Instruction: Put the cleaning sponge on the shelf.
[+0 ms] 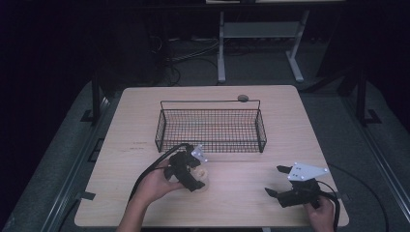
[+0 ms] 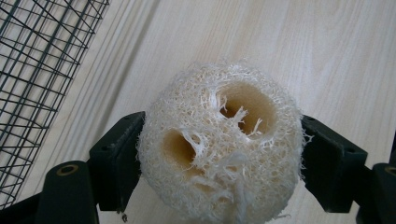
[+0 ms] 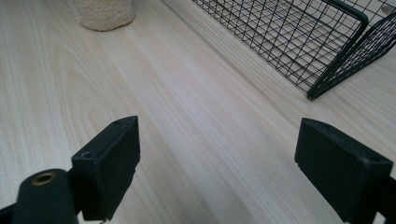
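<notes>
Squarely between the left claw (image 2: 219,154) jaws, clamped: loofah (image 2: 219,144); right claw (image 3: 233,172) apart.

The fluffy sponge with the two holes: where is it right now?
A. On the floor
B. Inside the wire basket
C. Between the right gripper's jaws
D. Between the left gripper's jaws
D: the loofah sponge sits squeezed between the two black jaws of the left gripper, over the table beside the wire basket.
</notes>
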